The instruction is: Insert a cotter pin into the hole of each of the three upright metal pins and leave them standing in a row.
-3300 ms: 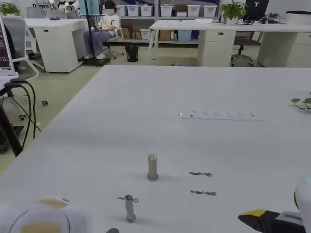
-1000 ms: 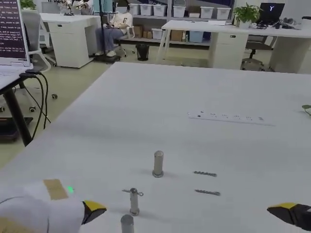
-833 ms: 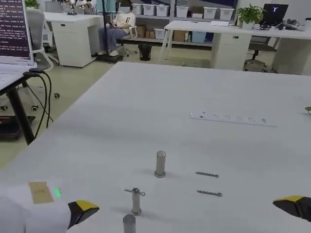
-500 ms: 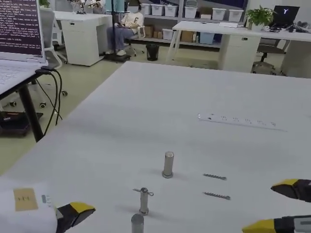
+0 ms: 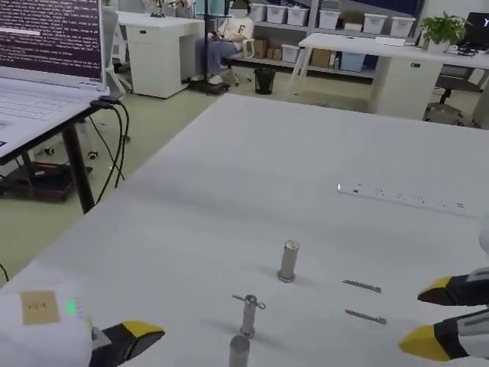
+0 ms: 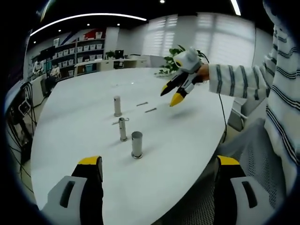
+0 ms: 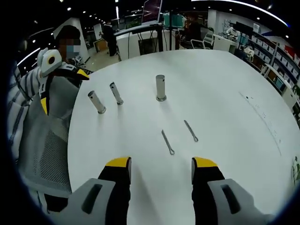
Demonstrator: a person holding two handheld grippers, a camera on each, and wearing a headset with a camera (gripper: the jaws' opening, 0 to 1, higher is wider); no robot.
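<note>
right tongs (image 5: pixel 426 315) are advancing, released, lining up on the loose cotter pins (image 7: pixel 168 141) for pickup; left tongs (image 6: pixel 158 161), released, are waiting by the upright pins (image 6: pixel 136 144).

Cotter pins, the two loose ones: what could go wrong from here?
1. Both loose cotter pins lie flat and close together on the table. The open right tool could slide one instead of gripping it, or nudge its neighbour.
2. The three metal pins stand upright in a tight row. Reaching in with a cotter pin could tip one, perhaps the middle pin, which already carries its cotter pin.
</note>
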